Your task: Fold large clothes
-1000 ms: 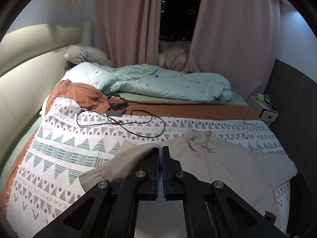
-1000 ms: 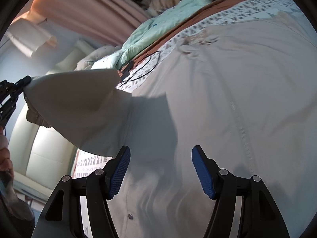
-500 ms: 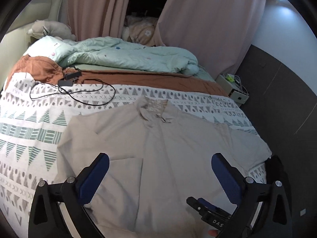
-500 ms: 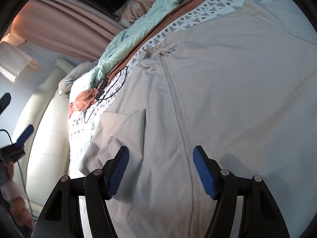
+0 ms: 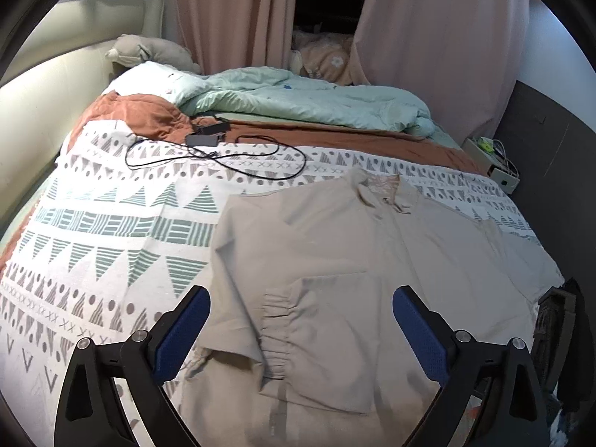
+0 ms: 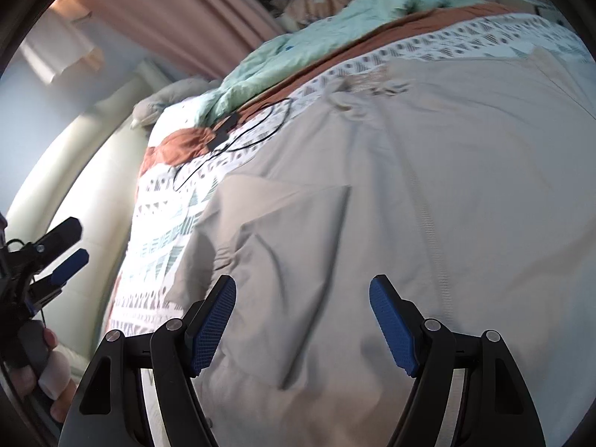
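Note:
A large beige zip jacket (image 5: 335, 260) lies flat on the patterned bedspread (image 5: 111, 231), collar toward the far side. Its left sleeve (image 5: 298, 335) is folded over the body, the elastic cuff near the hem. My left gripper (image 5: 300, 329) is open and empty, hovering above that folded sleeve. My right gripper (image 6: 302, 326) is open and empty, low over the jacket (image 6: 428, 193) near the folded sleeve (image 6: 283, 231). The left gripper also shows at the left edge of the right wrist view (image 6: 65, 251), held off the bed's side.
A black charger and cable (image 5: 208, 149) lie on the bedspread beyond the jacket. A crumpled mint duvet (image 5: 298, 100) and rust blanket (image 5: 141, 111) sit at the far side. A cream headboard (image 5: 37, 111) runs along the left. A white box (image 5: 495, 164) stands at right.
My left gripper, shut on the sleeve a second ago, has let it go; the sleeve now lies folded over the jacket. The left gripper has opened and drawn back leftward.

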Demonstrator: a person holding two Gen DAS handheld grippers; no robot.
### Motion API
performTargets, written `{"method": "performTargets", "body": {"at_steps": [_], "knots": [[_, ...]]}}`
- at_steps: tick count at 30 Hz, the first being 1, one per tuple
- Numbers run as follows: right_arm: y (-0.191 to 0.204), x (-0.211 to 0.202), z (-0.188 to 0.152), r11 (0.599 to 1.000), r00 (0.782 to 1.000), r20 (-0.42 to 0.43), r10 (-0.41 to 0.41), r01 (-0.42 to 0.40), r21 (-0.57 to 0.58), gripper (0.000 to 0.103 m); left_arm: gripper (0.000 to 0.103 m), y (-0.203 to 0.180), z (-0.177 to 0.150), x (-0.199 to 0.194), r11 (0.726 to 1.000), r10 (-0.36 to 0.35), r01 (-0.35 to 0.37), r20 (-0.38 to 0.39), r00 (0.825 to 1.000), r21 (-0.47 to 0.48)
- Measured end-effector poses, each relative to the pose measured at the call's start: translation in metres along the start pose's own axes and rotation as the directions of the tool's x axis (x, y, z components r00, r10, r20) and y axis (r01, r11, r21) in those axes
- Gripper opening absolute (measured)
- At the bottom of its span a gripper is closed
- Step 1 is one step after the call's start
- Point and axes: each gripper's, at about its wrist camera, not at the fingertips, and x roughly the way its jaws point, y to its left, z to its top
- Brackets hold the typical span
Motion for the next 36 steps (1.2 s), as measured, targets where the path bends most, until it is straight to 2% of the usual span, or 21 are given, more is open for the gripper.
{"method": "performTargets", "body": {"at_steps": [4,7,15,18,20,21,22,24,27,31,36], "knots": [[0.036,0.023,-0.009,0.995,0.999,-0.035,-0.009,0.006,-0.096,0.075,0.081,0.044,-0.016,0.003,0.998,0.031,-0.033,-0.027,0.999,-0.047],[0.059,0.044,-0.018,0.985,0.997,-0.067,-0.039,0.027,-0.172,0.075,0.074,0.075,-0.031,0.006,0.996,0.040,-0.044,-0.053,0.998,-0.080],[0.094,0.091,-0.048,0.946,0.982,-0.142,-0.127,0.077,-0.316,0.075,0.068,0.127,-0.065,0.016,0.989,0.056,-0.070,-0.107,0.993,-0.130],[0.096,0.106,-0.058,0.923,0.966,-0.168,-0.194,0.122,-0.365,0.074,0.064,0.136,-0.074,0.022,0.988,0.056,-0.075,-0.136,0.989,-0.138],[0.092,0.111,-0.061,0.910,0.956,-0.173,-0.235,0.154,-0.385,0.054,0.064,0.138,-0.078,0.026,0.987,0.056,-0.078,-0.155,0.986,-0.137],[0.090,0.111,-0.061,0.903,0.952,-0.166,-0.256,0.174,-0.393,0.038,0.064,0.137,-0.081,0.028,0.988,0.058,-0.080,-0.163,0.985,-0.133],[0.087,0.109,-0.059,0.905,0.955,-0.164,-0.249,0.169,-0.390,0.026,0.064,0.136,-0.082,0.030,0.989,0.060,-0.083,-0.171,0.983,-0.127],[0.081,0.105,-0.054,0.924,0.962,-0.176,-0.210,0.136,-0.358,0.012,0.063,0.131,-0.085,0.034,0.990,0.063,-0.085,-0.184,0.981,-0.114],[0.074,0.091,-0.045,0.937,0.974,-0.141,-0.178,0.124,-0.326,0.009,0.063,0.123,-0.086,0.042,0.991,0.067,-0.088,-0.198,0.978,-0.098],[0.057,0.060,-0.023,0.972,0.993,-0.080,-0.082,0.062,-0.226,0.008,0.063,0.113,-0.087,0.057,0.992,0.091,-0.108,-0.222,0.971,-0.068],[0.012,0.020,0.009,1.000,0.999,0.041,0.007,-0.005,-0.029,0.008,0.046,0.101,-0.087,0.083,0.989,0.136,-0.146,-0.273,0.952,-0.016]]}}
